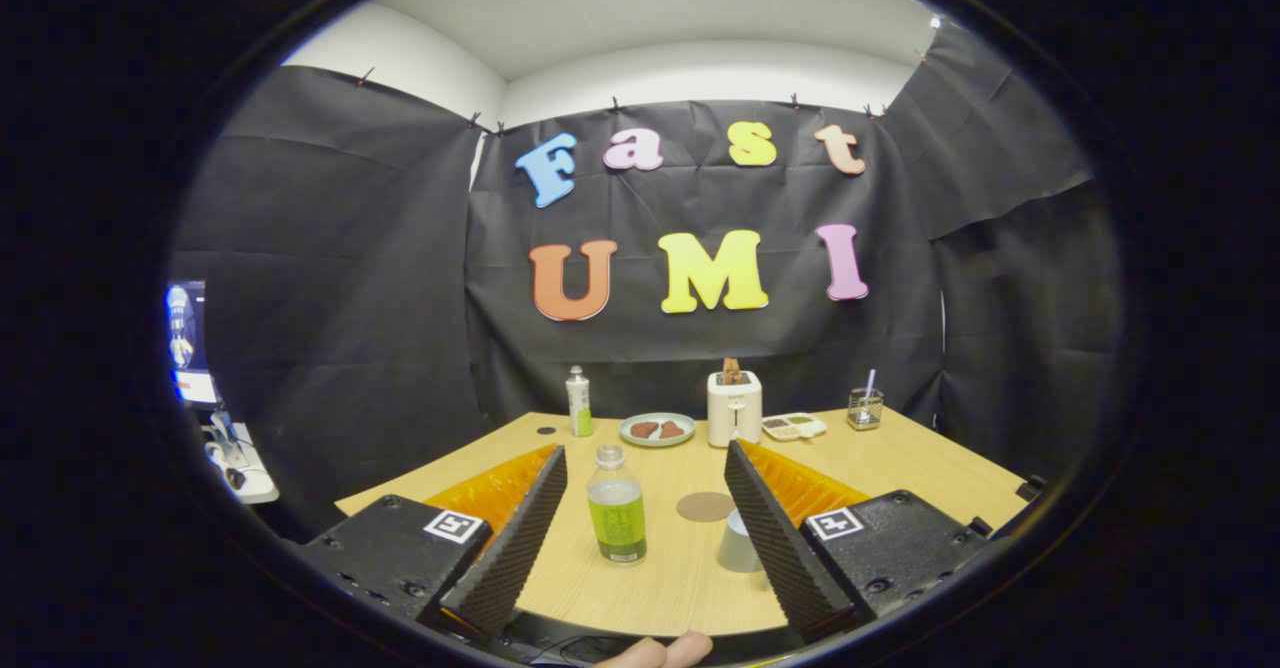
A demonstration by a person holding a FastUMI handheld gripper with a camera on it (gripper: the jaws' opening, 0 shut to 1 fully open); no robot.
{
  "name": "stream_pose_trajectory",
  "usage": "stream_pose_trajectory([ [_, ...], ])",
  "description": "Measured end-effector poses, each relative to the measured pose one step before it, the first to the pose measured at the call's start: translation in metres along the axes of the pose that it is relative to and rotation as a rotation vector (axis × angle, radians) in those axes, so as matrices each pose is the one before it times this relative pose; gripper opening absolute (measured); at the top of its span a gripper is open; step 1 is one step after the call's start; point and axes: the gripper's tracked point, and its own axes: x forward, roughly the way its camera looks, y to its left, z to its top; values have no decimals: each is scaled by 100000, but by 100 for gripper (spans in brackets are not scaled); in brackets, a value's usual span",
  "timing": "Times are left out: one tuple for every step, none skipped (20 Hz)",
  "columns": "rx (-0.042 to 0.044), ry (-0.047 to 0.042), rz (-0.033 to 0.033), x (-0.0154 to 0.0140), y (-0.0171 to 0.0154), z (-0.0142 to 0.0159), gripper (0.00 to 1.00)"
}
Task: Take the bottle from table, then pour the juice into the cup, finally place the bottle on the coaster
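**Between the fingers: bottle waiting, grasp not begun**

Nearest the camera, a fingertip (pixel 665 650) of the person holding the tool peeks up at six o'clock. Just beyond it the gripper (pixel 645 468) is spread wide and released, holding nothing — its two ridged fingers angle out toward ten and two o'clock over the wooden table (pixel 930 468).

Between the fingers, a touch toward the left one, the bottle (pixel 616 505) stands upright with its cap on, green juice filling the lower part. At about four o'clock from the bottle sits the cup (pixel 738 542), right against the inner edge of the right finger and partly hidden by it. Just past the cup, at one o'clock from the bottle, lies the round coaster (pixel 705 506), bare.

The step in hand looks like the approach. To do it well, I would centre the bottle between the fingers, move straight forward and close on the labelled body, low enough for control. The cup is the hazard — the right finger could nudge it.

Farther back stand a second bottle (pixel 579 402), a plate (pixel 657 429), a toaster (pixel 734 406), a small tray (pixel 794 426) and a holder (pixel 865 408).
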Motion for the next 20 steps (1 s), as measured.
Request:
stream_pose_trajectory([
  [-237,372,489,493,509,-275,100],
  [-277,475,206,520,225,-408,100],
  [-203,670,260,585,336,-464,100],
  [-170,1117,384,751,461,-651,100],
  [-86,1316,826,784,468,-606,100],
  [-64,1552,1232,837,502,-850,100],
  [168,1402,906,673,380,-640,100],
  [590,771,-602,608,39,-492,100],
  [539,390,-726,611,10,-328,100],
  [368,349,-580,662,119,-481,100],
  [178,491,-568,683,9,-398,100],
  [105,449,-908,694,17,-540,100],
  [9,732,-1171,670,-81,-474,100],
  [18,1070,-1229,833,-12,-637,100],
  [-331,1144,-1142,818,-27,-556,100],
  [-630,1167,-1627,866,-65,-583,100],
  [-576,1218,-1731,813,-190,-479,100],
  [-624,1189,-1431,793,-98,-545,100],
  [-528,875,-1029,718,49,-418,100],
  [-704,460,-1132,756,132,-303,100],
])
